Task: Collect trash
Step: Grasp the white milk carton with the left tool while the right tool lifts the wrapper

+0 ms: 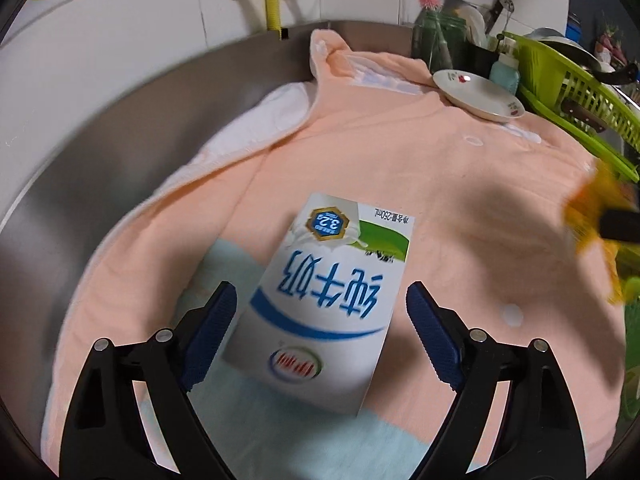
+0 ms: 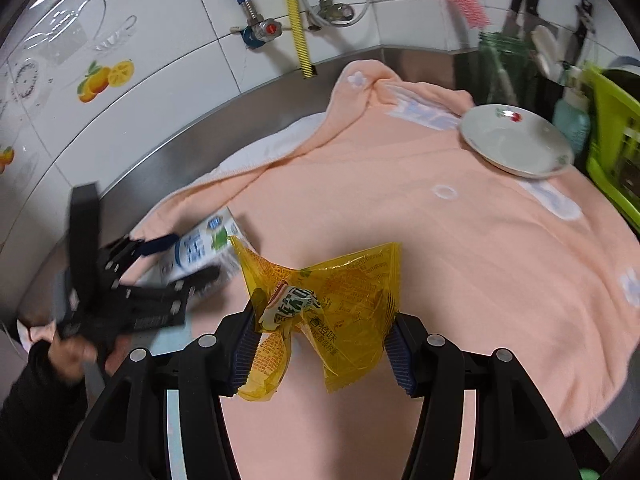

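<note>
While the milk carton (image 1: pixel 320 304) lies between spread fingers (image 1: pixel 210 336), untouched.

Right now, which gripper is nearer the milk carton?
Left. The left gripper has its jaws open on either side of the milk carton; the right gripper, off to its side, holds a yellow wrapper.

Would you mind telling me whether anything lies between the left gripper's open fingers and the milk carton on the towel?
Nothing visible does. The milk carton lies flat on the peach towel, already between the left gripper's open jaws, with clear gaps either side.
</note>
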